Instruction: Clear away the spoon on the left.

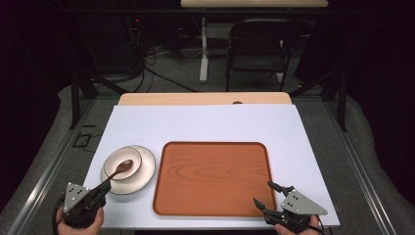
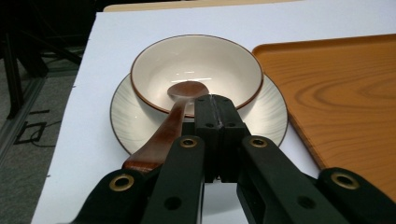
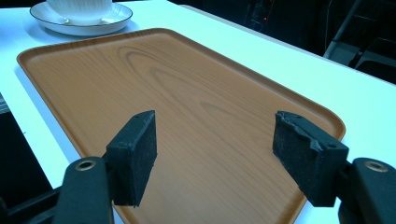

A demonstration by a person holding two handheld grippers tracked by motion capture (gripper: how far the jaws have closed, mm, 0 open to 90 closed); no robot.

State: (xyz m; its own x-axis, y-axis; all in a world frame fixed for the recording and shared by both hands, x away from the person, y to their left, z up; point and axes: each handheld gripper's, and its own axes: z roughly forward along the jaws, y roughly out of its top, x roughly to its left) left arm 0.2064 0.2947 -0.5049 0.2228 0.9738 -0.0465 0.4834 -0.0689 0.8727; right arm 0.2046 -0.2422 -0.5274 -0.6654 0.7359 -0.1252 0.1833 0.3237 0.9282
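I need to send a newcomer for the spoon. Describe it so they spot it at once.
On the white table top, left of the wooden tray, a cream bowl sits on a cream plate. The brown wooden spoon lies in that bowl, handle over the rim: the only dark, slender thing there.

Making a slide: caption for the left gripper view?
Shut left gripper beside a spoon resting in a bowl on a plate.

Brown spoon (image 2: 173, 116), cream brown-rimmed bowl (image 2: 196, 65), orange woodgrain tray (image 1: 211, 177).

A bowl (image 1: 123, 163) is set on a plate (image 1: 145, 172), left of a tray (image 1: 211, 178); a spoon (image 1: 119, 171) is laid in the bowl.
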